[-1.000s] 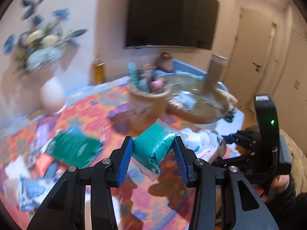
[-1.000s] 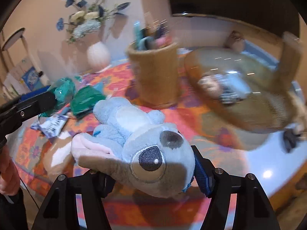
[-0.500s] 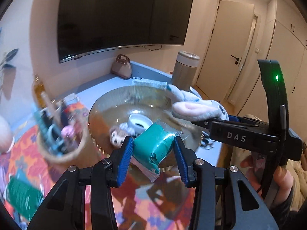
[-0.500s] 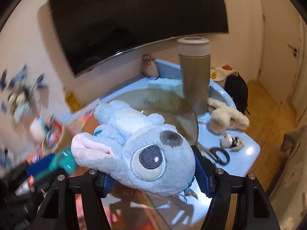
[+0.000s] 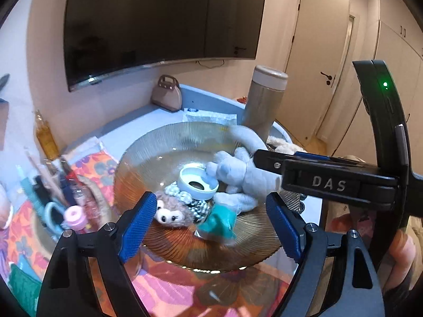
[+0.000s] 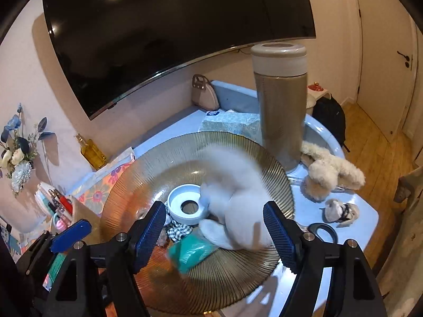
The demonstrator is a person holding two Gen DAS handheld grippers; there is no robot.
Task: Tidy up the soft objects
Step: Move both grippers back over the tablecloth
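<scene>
Under the wall television, both claws have just sprung apart above the ribbed glass bowl [image 5: 169, 248]: below the left gripper [image 5: 212, 227] lies the teal packet [image 5: 219, 220]; the blue plush [image 6: 238, 206] tumbles ahead of the right gripper [image 6: 214, 233], both now sorted.

Amber ribbed glass bowl [image 5: 164, 158]; teal packet [image 5: 219, 222]; pale blue-grey plush [image 5: 243, 174]; brown bear plush [image 5: 171, 211], checked bow; white ring [image 5: 197, 182]; orange floral tablecloth [image 5: 169, 290]; blue gripper pads [image 5: 137, 227].

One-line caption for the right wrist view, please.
Right gripper, its jaws just opened, over the ribbed glass bowl as the blue plush toy drops in beside a teal packet.
</scene>
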